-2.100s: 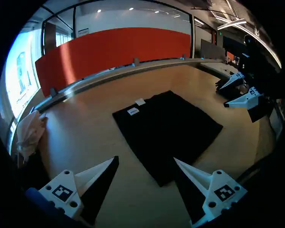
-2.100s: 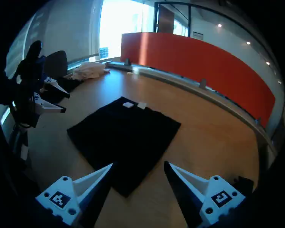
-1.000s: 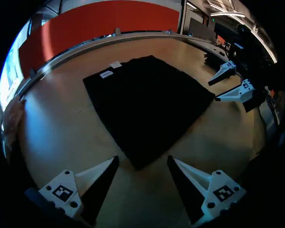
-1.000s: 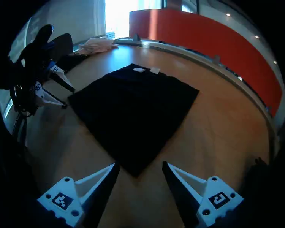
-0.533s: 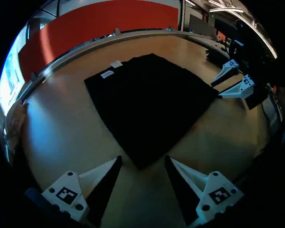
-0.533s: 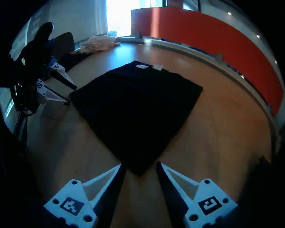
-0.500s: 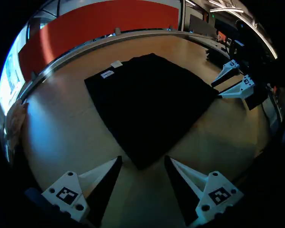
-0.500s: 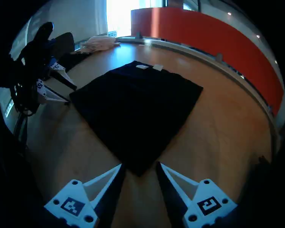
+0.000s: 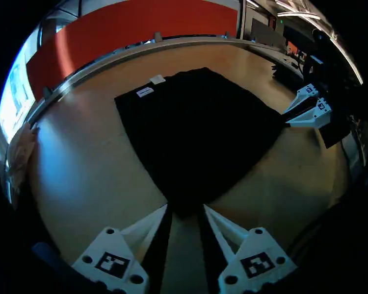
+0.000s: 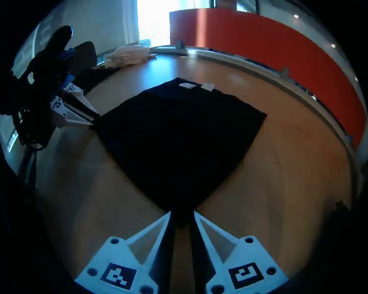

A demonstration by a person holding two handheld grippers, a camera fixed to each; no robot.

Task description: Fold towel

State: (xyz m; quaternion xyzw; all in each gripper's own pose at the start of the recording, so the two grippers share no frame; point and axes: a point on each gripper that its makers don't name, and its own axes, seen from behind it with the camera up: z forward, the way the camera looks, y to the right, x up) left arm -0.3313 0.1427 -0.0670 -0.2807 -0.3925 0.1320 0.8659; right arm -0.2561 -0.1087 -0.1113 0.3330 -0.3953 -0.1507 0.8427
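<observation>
A black towel [image 9: 198, 127] lies flat on the wooden table [image 9: 86, 161], with two white labels [image 9: 145, 91] at its far corner. In the left gripper view, my left gripper [image 9: 184, 209] has its fingers drawn in on the towel's near corner. My right gripper [image 9: 288, 117] pinches the right-hand corner. In the right gripper view the towel [image 10: 179, 142] spreads ahead, and my right gripper [image 10: 182, 215] is shut on its nearest corner. My left gripper [image 10: 92, 120], held by a hand, is shut on the left corner.
An orange partition [image 9: 135, 34] runs along the table's far edge [image 10: 282, 44]. A pale bundle of cloth [image 10: 127, 54] lies at the table's end near the window. A dark chair [image 10: 83, 56] stands behind the left gripper. Bare wood surrounds the towel.
Both grippers came down to neighbouring towel corners and went from wide open to shut on them. The towel has not moved.
</observation>
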